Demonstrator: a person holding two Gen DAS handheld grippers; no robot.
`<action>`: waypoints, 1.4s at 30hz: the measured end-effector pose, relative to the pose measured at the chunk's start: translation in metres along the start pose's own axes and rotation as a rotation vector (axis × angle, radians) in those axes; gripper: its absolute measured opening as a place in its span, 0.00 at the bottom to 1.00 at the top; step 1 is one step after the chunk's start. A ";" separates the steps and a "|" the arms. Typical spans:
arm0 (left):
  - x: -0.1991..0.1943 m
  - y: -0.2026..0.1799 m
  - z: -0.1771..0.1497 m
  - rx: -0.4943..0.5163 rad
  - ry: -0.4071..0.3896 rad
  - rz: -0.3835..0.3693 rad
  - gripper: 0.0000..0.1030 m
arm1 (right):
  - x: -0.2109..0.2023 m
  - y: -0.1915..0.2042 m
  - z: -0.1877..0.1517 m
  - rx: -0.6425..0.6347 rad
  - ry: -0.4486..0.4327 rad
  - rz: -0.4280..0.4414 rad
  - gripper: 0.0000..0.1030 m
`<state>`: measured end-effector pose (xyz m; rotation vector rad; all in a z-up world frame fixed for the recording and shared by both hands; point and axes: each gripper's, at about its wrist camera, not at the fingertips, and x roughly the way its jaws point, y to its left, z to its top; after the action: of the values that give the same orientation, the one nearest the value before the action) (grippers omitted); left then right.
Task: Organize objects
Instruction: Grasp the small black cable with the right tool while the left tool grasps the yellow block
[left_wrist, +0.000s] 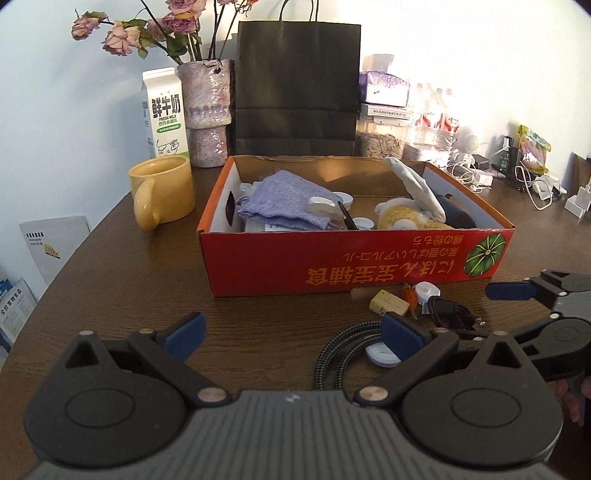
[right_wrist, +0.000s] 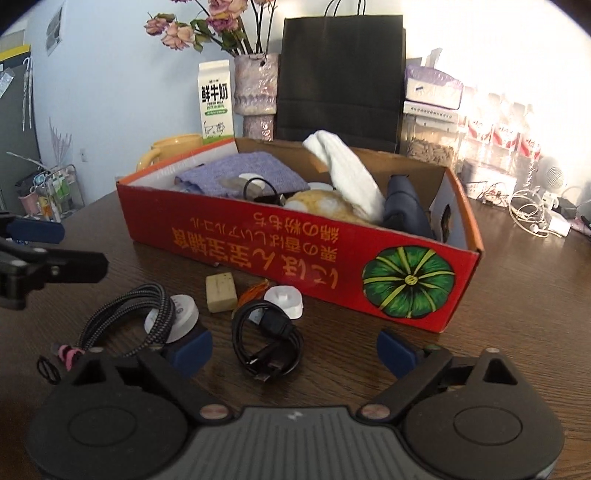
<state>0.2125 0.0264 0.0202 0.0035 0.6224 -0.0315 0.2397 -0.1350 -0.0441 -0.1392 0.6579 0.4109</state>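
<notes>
Left gripper (left_wrist: 293, 338): fingers spread wide, nothing held between the blue pads (left_wrist: 186, 334); both are seen low in the left wrist view, at about 7 and 5 o'clock. Right gripper (right_wrist: 295, 349): fingers likewise parted wide, nothing clamped; blue pads (right_wrist: 397, 352) sit at about 7 and 5 o'clock in its own view. Both are held low over the worktop (left_wrist: 110, 280), pointed forward. The right gripper is seen at 3 o'clock in the left wrist view, the left gripper at 9 o'clock in the right wrist view. A bit of the person's hand (left_wrist: 576, 400) is visible at 4 o'clock, behind the right gripper.
</notes>
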 end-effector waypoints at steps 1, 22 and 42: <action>0.000 0.001 0.000 -0.002 0.000 0.001 1.00 | 0.002 0.001 0.000 -0.005 0.004 0.001 0.88; 0.034 -0.032 0.016 0.115 0.042 -0.074 1.00 | -0.019 -0.004 -0.006 0.009 -0.126 0.015 0.39; 0.080 -0.065 0.022 0.243 0.150 -0.221 0.33 | -0.028 -0.028 -0.011 0.068 -0.164 -0.006 0.39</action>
<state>0.2882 -0.0412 -0.0085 0.1730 0.7633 -0.3233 0.2249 -0.1722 -0.0350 -0.0426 0.5087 0.3893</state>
